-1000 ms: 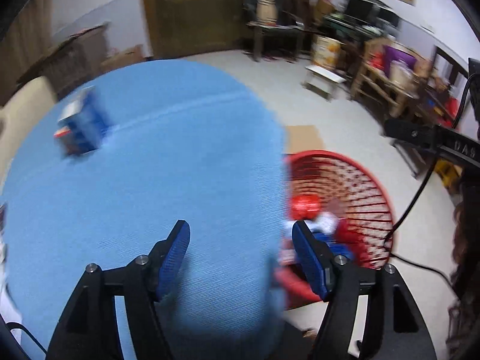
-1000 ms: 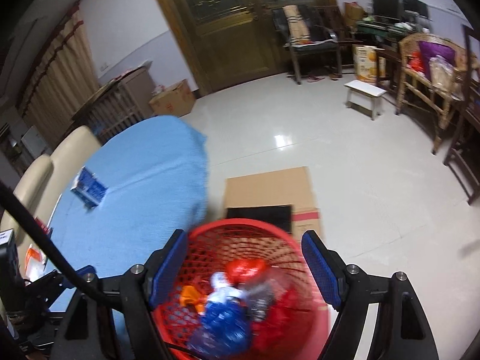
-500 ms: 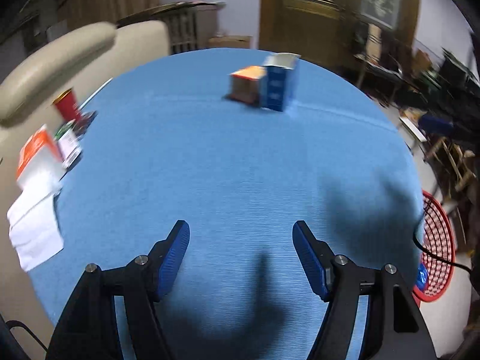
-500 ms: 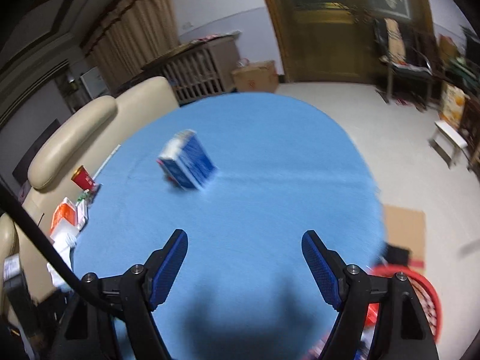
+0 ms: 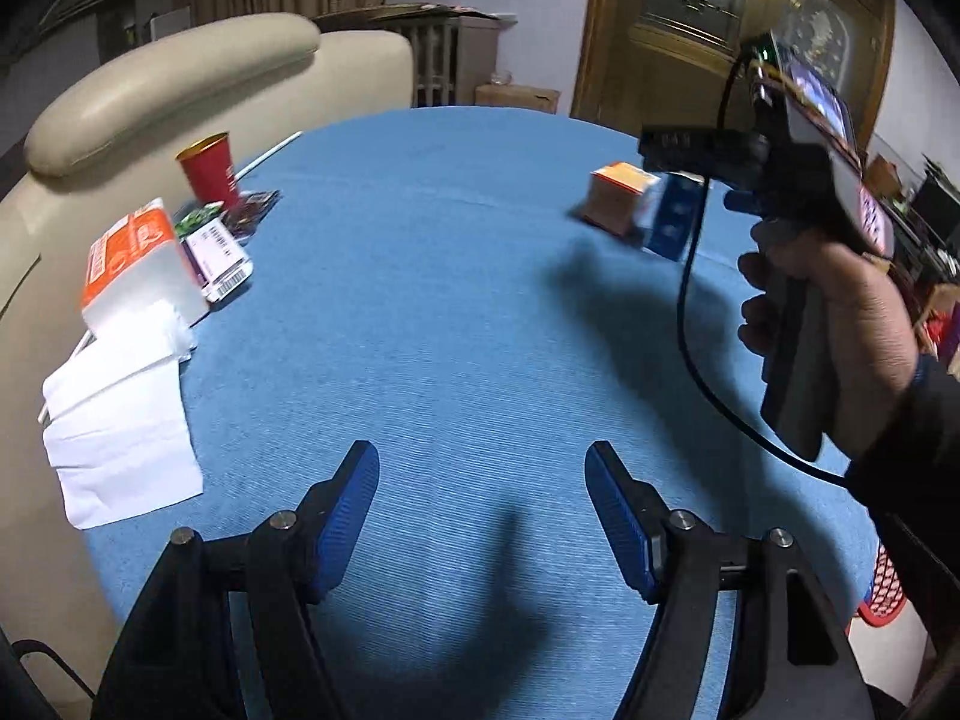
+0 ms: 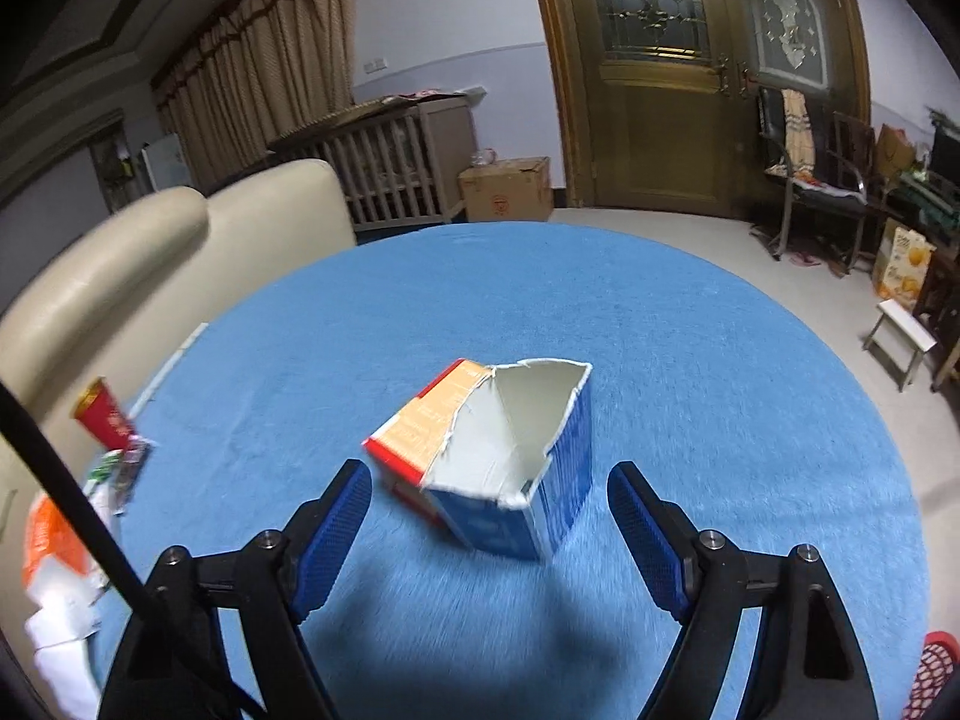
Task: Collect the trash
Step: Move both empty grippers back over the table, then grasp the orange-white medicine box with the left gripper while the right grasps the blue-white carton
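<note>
**Blue carton dead ahead of the right tongs**

Blue-and-white, torn open at the top, the cardboard carton [image 6: 516, 468] stands on the round blue tablecloth [image 6: 720, 396] at frame centre in the right wrist view, just beyond the right gripper [image 6: 489, 531], whose jaws gape empty. An orange box [image 6: 423, 420] touches its left side. The left gripper [image 5: 483, 519], also parted and empty, faces bare cloth; the carton sits well apart, upper right. The right hand is nearer, I judge.

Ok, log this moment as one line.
right gripper: open, nearing torn blue carton | left gripper: open, empty | table: paper, red cup remain
</note>
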Demonstrator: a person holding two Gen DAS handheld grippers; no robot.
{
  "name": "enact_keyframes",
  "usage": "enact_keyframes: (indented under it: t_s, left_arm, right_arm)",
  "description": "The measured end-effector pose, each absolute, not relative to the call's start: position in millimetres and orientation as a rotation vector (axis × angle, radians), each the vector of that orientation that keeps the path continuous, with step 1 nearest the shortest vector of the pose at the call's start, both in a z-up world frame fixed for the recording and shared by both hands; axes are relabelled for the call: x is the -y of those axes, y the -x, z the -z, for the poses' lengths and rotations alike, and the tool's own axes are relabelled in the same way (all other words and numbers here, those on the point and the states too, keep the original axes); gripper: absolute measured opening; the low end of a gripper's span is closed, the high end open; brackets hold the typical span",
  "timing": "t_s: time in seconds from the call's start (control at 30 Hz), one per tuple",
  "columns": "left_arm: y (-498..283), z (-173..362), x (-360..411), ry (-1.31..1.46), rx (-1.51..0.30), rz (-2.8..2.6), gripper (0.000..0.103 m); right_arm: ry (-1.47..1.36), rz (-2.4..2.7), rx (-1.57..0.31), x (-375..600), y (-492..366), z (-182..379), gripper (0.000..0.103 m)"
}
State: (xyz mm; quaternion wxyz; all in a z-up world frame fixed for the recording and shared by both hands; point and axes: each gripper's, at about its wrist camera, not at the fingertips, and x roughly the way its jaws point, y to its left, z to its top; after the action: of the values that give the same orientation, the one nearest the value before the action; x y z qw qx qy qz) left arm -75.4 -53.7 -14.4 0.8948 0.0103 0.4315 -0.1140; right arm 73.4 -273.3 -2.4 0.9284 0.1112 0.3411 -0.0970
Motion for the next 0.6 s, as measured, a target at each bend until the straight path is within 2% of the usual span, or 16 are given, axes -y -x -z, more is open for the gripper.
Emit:
enact_keyframes:
  t_s: [0.1,0.13,0.17,0.2,0.23,0.6]
  left_arm:
    - [69,15,53,-0.018,-0.89,0.233,0.072]
    - [64,16,53,-0.018,-0.888,0.235,0.072]
    - [59,15,55,-0.019,-0.888,0.238,0.072]
    - [53,14,58,-0.02,-0.885,0.244,0.072]
    - [48,12,62,-0.021,-0.881,0.251,0.072]
    - [-67,2,158,-0.062,-0.862,0.39,0.072]
  right_arm:
    - [-0.236,0.208,-0.71,280,-83,9,0.083]
    - [-0.251,0.202,-0.718,283,-87,12,0.078]
    - [-0.264,0.198,-0.727,288,-90,14,0.057]
    - [-0.266,0.208,-0.731,293,-91,14,0.056]
    - [-0.281,0.197,-0.733,297,-89,14,0.044]
    - [-0.286,0.113,-0.779,346,-27,9,0.044]
